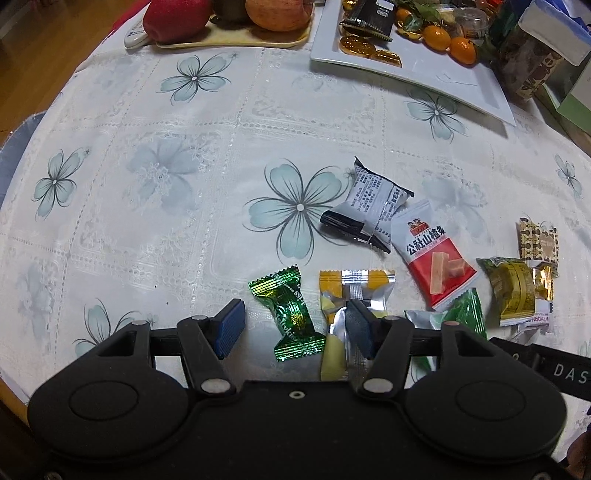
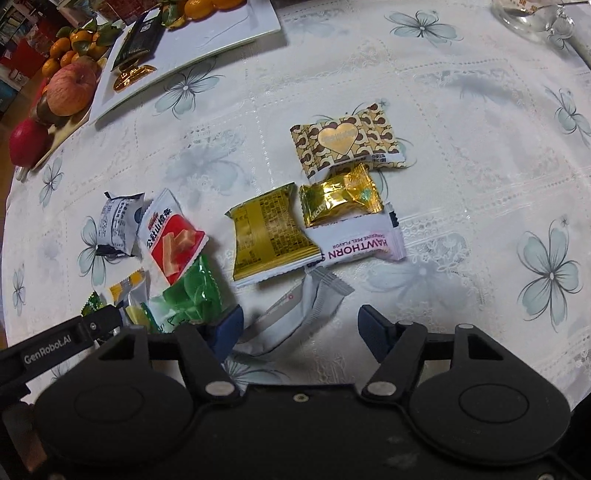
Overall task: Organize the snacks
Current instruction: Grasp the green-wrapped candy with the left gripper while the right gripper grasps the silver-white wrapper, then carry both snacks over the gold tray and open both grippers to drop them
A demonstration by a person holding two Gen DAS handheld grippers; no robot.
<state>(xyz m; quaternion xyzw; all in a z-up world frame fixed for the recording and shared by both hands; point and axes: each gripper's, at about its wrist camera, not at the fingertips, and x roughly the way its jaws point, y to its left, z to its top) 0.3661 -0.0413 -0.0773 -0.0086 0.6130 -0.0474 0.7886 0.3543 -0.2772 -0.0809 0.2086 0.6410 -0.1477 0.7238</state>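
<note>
Sitting between the spread fingers of the left gripper (image 1: pixel 295 325) was a green foil candy (image 1: pixel 291 314); right gripper (image 2: pixel 301 328), also spread, straddled a grey sachet (image 2: pixel 295 314).

Dim warm indoor light, foil glare, soft shadows, fisheye-bent edges.

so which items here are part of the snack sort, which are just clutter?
Job:
green foil candy
yellow-silver packet
red hawthorn packet
heart-print packet
white tray
left gripper

Clutter:
apple
glass dish
</note>
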